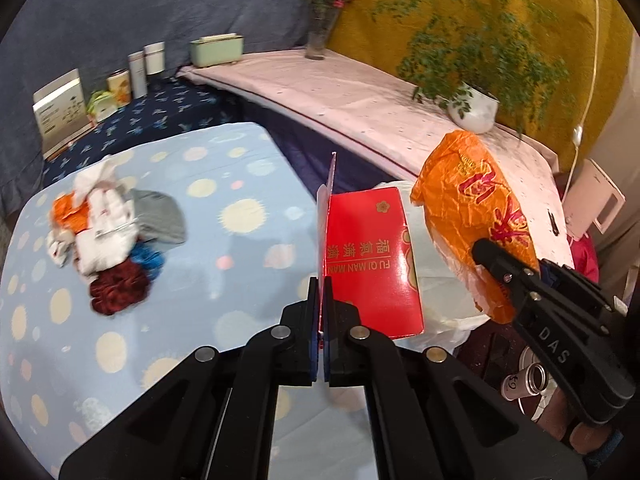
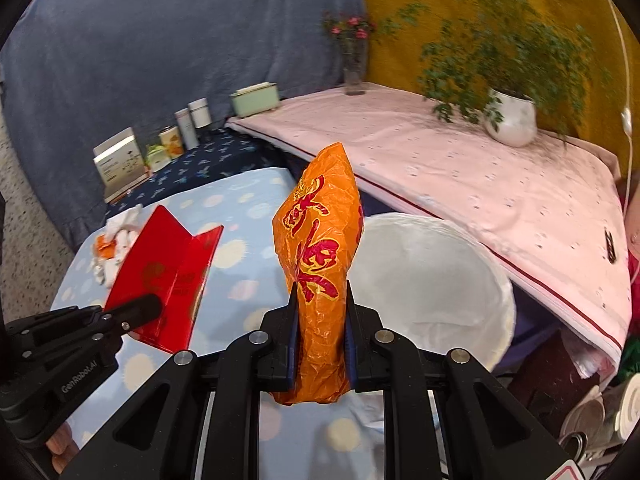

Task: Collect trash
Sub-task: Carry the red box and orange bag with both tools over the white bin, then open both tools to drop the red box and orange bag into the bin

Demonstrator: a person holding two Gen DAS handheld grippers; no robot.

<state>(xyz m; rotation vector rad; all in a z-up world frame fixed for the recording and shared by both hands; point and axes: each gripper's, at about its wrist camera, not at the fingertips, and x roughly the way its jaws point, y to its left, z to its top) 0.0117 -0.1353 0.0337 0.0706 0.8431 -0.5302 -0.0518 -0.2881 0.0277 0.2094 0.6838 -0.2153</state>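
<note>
- A table [image 1: 224, 184] under a pale blue cloth with cream and pink dots fills the left and middle of both views.
- Behind and to the right of it runs a long ledge under a pink sheet [image 2: 460, 168], carrying a white pot with a trailing green plant [image 2: 512, 120] and a glass vase of pink flowers [image 1: 320, 36].
- A bin lined with a white bag [image 2: 432, 280] stands open between the table and the pink sheet.
- The right gripper [image 2: 320, 300] is clamped on a crumpled orange bag [image 2: 320, 240] printed with red characters, held upright near the bin's left rim.
- The left gripper [image 1: 321, 288] has its jaws pressed together on the edge of a folded red card box [image 1: 368, 260], held above the table's right edge, just left of the orange bag.
- A heap of trash [image 1: 108, 240] lies on the far left of the table: white tissue, orange scraps, grey, blue and dark red pieces.
- Small boxes and cans [image 1: 120, 88] line a dark blue patterned strip behind the table.
</note>
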